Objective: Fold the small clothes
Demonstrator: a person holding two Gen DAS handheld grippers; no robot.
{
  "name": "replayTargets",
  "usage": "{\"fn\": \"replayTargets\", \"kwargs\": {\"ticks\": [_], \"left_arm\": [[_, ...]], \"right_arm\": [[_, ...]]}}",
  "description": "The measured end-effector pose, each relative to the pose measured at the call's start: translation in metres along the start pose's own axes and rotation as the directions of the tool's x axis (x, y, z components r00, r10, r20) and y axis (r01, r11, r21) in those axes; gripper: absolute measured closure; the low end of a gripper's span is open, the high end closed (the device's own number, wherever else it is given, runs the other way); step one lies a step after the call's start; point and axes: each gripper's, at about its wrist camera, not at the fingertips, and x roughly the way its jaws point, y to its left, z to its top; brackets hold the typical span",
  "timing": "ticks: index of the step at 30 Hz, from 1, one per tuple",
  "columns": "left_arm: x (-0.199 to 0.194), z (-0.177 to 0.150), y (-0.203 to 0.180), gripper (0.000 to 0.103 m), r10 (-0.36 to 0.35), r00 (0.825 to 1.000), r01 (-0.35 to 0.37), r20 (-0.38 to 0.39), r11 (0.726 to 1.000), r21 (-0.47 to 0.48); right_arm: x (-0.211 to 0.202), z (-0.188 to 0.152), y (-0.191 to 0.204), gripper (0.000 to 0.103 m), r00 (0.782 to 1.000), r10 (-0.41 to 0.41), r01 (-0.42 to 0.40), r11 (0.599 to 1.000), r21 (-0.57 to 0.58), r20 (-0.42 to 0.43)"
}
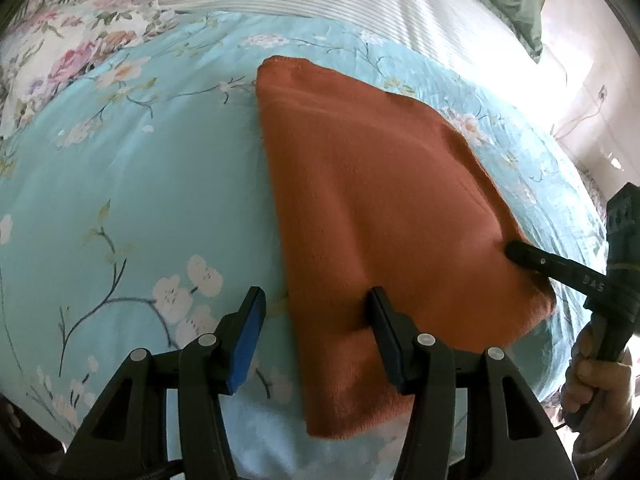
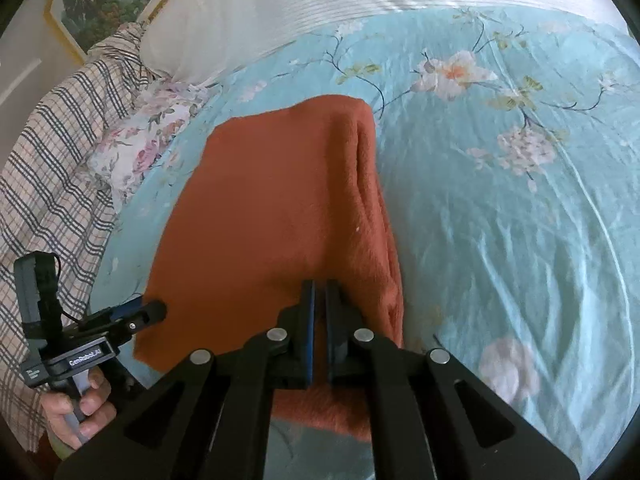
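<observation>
Only my right view shows the layered fold along the rust-orange fleece cloth (image 2: 280,208); it lies mid-frame on the floral blue bedspread (image 2: 500,240), long axis running top to bottom. My right claw (image 2: 319,292) is pinched closed over it, my left claw (image 1: 316,308) half-spread astride its edge.

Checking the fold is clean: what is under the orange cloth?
The orange cloth lies on the blue floral bedsheet, which shows all around it. Stacked layers show along its right edge. Whatever lies directly beneath the cloth is covered.
</observation>
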Motion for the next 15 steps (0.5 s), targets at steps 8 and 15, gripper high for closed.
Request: {"fn": "replayTargets", "kwargs": {"ticks": [8,15], "left_arm": [[-0.021,-0.019,-0.001,0.041,0.033,0.999,-0.033,0.024,0.999,0.011],[-0.038,-0.041,0.009,0.025,0.080,0.996,-0.080,0.028,0.997,0.007]], "right_arm": [[-0.033,-0.022,0.016,0.048,0.999,0.004,-0.002,0.998,-0.061,0.038],[-0.041,-0.048,0.024,0.048,0.999,-0.032,0.032,0.994,-0.104,0.005]]}}
